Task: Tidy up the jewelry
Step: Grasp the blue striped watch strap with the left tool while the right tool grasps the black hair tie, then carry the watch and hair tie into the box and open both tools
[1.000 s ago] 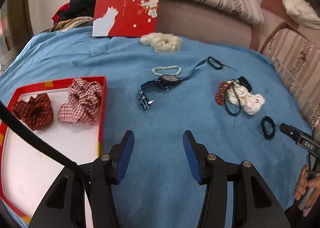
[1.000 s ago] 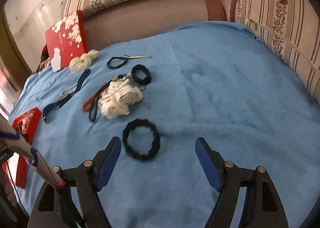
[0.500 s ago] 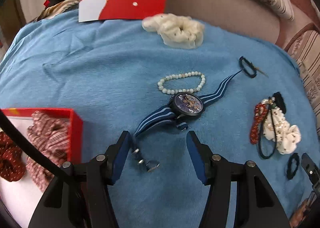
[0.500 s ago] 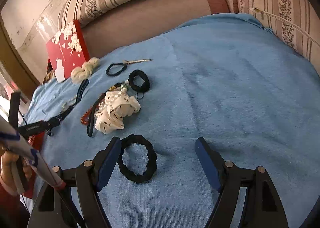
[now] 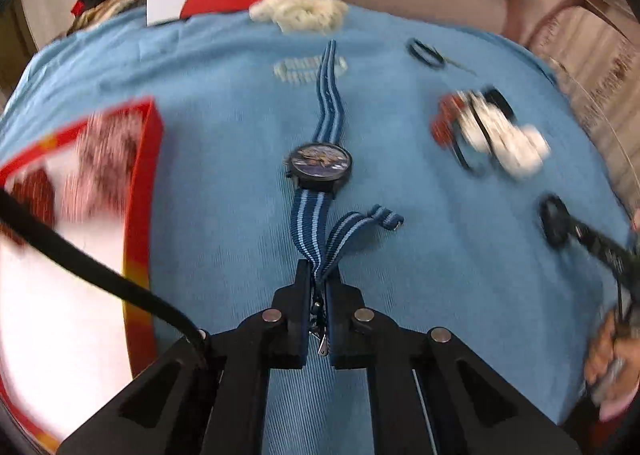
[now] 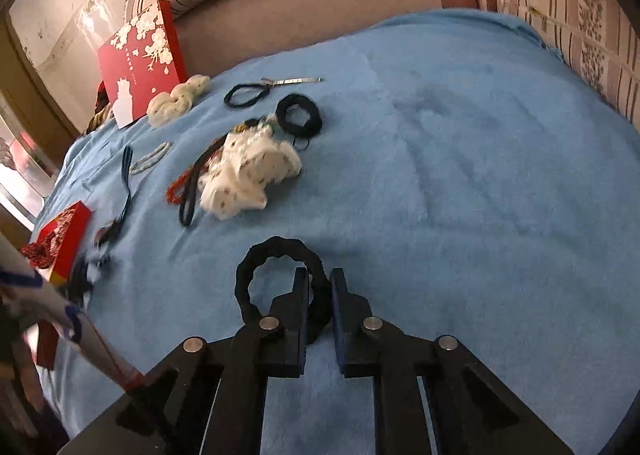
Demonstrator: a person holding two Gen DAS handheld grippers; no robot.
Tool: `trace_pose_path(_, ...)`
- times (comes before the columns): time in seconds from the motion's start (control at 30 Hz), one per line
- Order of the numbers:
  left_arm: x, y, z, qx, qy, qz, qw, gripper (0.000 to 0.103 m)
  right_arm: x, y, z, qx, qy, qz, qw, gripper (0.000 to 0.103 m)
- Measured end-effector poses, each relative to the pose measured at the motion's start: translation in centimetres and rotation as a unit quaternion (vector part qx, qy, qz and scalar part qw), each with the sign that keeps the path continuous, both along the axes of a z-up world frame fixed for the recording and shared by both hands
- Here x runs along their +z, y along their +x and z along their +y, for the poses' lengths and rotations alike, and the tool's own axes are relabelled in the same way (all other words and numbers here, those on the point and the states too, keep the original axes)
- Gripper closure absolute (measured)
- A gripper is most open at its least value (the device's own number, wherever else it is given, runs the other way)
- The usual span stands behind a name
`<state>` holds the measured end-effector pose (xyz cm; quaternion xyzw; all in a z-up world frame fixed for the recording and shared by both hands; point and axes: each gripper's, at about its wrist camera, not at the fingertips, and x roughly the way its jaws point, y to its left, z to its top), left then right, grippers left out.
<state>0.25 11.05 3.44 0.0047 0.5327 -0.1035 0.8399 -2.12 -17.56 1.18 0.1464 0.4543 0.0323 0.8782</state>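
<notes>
The left gripper (image 5: 319,279) is clamped on the folded blue striped strap of the watch (image 5: 320,163), which lies on the blue blanket (image 5: 224,183) with its long axis running straight away from the fingers. The right gripper (image 6: 320,287) has its jaws closing, pinching the rim of a black scrunchie (image 6: 276,255) lying flat on the blanket. Farther left sits the red box (image 5: 140,191).

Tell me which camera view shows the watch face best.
The left wrist view. There the watch lies flat on the blue cloth, its dial facing the camera, ahead of the left gripper shut on its striped strap. The right wrist view shows it only as a small blurred shape at the far left.
</notes>
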Motion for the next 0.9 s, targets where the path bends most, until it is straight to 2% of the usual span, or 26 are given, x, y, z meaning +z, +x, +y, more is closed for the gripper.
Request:
trace_pose_path(0.13, 0.3, -3.8, 0.9, 0.007, -0.029, 0.005, 0.9995, 0.092, 0.1, -1.7, 0.3, -0.001, 0.015, 0.005, 1.0, 0.092)
trace_pose_path(0.23, 1.4, -4.6, 2.1, 0.022, -0.069, -0.001, 0.9974, 0.078, 0.1, -2.0, 0.4, -0.005, 0.016, 0.007, 1.0, 0.092)
trace_pose_path(0.3, 2.5, -4.4, 2.4, 0.031, -0.074, -0.024, 0.9965, 0.06, 0.1, -1.9, 0.3, -0.007, 0.022, 0.008, 1.0, 0.091)
trace_pose_path(0.4, 3.6, -3.0, 2.2, 0.039, -0.073, -0.052, 0.9953, 0.05, -0.1, -1.7, -0.1, -0.013, 0.039, 0.007, 0.999, 0.09)
trace_pose_path(0.53, 2.4, 0.1, 1.2, 0.031, -0.05, -0.052, 0.9969, 0.049, -0.1, -1.7, -0.2, -0.009, 0.056, 0.002, 0.998, 0.076)
trace_pose_path(0.67, -0.1, 2.7, 0.4, 0.028, -0.05, -0.024, 0.9981, 0.049, 0.0, -1.5, 0.5, 0.0, 0.039, -0.003, 0.999, 0.067)
trace_pose_path(0.73, -1.0, 3.3, 0.1, 0.025, -0.056, -0.014, 0.998, 0.049, 0.0, -1.3, 0.8, 0.004, 0.027, -0.005, 1.0, 0.065)
trace_pose_path(0.8, -1.2, 3.3, -0.2, 0.02, -0.055, -0.023, 0.998, 0.041, -0.1, -1.0, 1.2, 0.007, 0.013, -0.006, 1.0, 0.065)
trace_pose_path(0.9, -1.6, 3.0, -1.0, 0.009, -0.039, -0.038, 0.9985, 0.039, -0.1, -0.9, 1.8, 0.011, -0.013, -0.008, 1.0, 0.065)
